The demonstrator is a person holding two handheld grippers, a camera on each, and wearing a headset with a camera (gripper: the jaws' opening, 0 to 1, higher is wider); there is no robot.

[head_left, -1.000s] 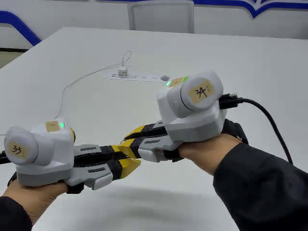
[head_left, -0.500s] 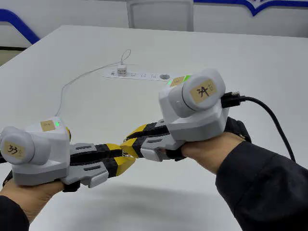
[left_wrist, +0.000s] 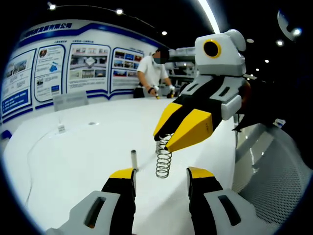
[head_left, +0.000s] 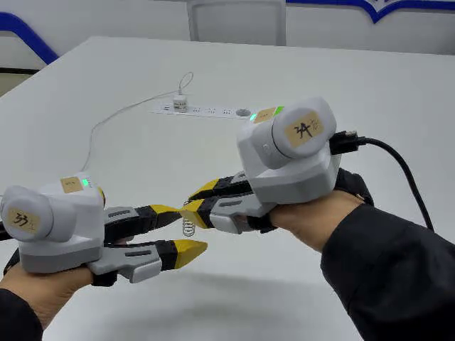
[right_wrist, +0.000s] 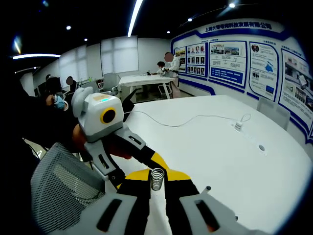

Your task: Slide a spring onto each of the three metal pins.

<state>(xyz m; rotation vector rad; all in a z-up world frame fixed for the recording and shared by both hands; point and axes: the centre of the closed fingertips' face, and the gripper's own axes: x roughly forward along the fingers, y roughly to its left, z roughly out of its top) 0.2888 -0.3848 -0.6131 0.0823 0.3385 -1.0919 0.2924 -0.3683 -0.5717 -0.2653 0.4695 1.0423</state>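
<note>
Right gripper pinches the spring by its top coil; I see it hanging upright over the tabletop's near side. Left gripper is spread, just below. A pin stands beside the spring.

Head view looks down; gripper views face each other closely, sharing the spring.

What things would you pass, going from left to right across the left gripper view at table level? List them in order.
white charger plug → metal pin → spring → mesh chair back
</note>
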